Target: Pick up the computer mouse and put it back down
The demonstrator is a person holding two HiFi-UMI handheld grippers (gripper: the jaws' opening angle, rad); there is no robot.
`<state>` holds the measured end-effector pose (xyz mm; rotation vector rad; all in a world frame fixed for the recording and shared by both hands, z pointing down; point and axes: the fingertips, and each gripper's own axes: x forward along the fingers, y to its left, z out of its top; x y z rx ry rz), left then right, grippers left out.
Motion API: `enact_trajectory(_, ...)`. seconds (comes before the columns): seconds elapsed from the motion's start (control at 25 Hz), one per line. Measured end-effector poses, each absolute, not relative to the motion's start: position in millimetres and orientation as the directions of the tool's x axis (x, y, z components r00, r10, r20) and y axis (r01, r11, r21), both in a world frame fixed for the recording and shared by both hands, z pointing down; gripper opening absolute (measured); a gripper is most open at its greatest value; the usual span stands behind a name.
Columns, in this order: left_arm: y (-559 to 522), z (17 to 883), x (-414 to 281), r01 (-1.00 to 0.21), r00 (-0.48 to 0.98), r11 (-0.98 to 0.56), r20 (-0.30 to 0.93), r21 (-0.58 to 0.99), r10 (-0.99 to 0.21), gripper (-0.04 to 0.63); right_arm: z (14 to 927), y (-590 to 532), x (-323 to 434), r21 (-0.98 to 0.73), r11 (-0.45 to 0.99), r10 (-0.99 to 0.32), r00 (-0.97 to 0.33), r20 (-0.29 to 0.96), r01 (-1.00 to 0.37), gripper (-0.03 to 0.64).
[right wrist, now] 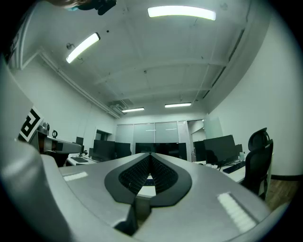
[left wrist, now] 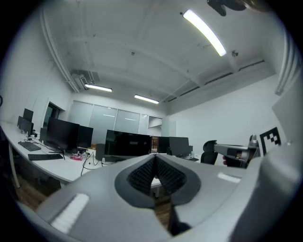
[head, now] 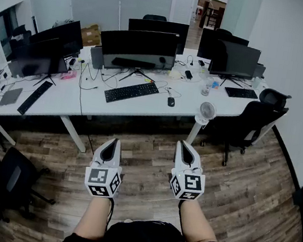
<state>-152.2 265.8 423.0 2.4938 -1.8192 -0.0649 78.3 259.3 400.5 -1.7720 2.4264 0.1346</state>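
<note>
A dark computer mouse (head: 170, 101) lies on the white desk (head: 142, 107), to the right of a black keyboard (head: 131, 92). Both grippers hover over the wood floor, well short of the desk. My left gripper (head: 111, 141) is shut, its jaw tips meeting with nothing between them. My right gripper (head: 185, 147) is shut and empty too. In the left gripper view the left gripper (left wrist: 155, 158) points level toward the monitors. The right gripper (right wrist: 150, 156) in its own view points slightly upward at the same row of screens.
Several black monitors (head: 138, 44) stand along the desk. A small white fan (head: 207, 110) sits at the desk's front edge. A black office chair (head: 252, 120) stands to the right and another chair (head: 15, 173) at the lower left. A second keyboard (head: 35, 97) lies at the left.
</note>
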Motion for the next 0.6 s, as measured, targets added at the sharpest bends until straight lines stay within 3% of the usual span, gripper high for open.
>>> enact_trajectory(0.6,256,437,-200,-0.939,0.340,-0.338,0.018,0.070,-0.940,0.051,412,256,34,-0.014,0.252,-0.953,-0.246,-0.176,-0.968,-0.003)
